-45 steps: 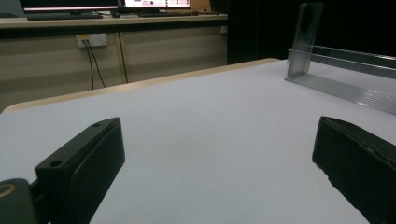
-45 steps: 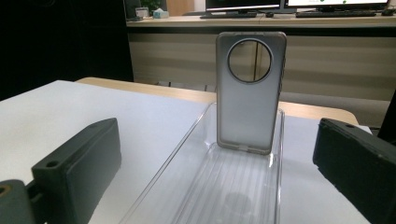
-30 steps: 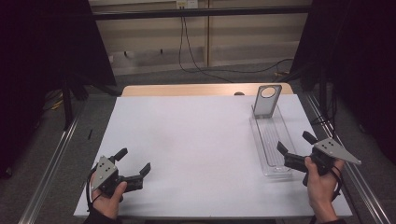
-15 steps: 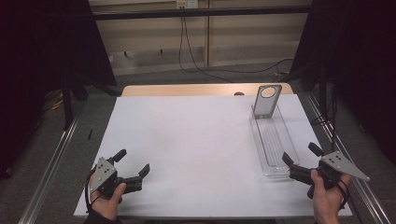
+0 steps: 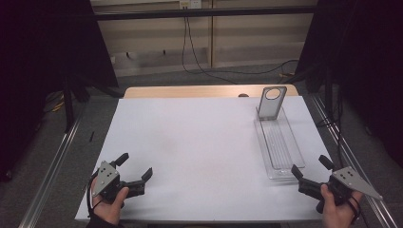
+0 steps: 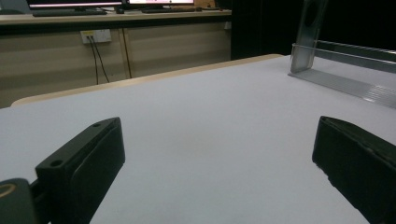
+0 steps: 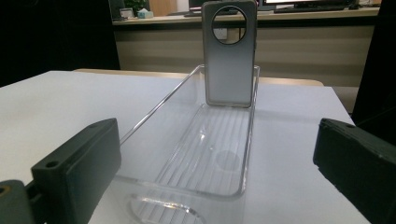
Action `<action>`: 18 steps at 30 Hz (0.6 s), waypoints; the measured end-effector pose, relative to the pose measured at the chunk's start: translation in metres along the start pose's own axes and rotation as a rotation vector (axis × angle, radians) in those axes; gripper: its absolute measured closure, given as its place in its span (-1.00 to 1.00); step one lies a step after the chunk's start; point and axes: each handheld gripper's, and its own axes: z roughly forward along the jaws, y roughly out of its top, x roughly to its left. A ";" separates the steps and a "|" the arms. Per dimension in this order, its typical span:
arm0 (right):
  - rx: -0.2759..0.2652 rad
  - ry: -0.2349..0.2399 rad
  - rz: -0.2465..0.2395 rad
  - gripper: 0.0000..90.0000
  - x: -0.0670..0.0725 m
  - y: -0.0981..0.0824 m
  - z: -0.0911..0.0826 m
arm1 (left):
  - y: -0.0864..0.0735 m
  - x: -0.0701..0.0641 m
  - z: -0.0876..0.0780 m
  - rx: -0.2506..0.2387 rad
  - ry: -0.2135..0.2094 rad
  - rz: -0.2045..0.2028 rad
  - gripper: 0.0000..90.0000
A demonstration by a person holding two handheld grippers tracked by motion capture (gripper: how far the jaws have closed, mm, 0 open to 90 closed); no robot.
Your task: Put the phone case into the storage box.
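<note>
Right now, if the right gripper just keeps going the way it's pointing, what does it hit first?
Probably the near end of the clear tray, directly ahead of the open right gripper; the phone case stands at its far end.

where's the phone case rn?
High view: the phone case stands upright at the far end of the clear tray, on the table's far right, straight ahead of the right tongs.
</note>
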 end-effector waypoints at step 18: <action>-0.008 0.014 0.009 -1.00 -0.002 -0.008 -0.004 | -0.001 0.002 0.004 0.016 -0.004 -0.011 -0.94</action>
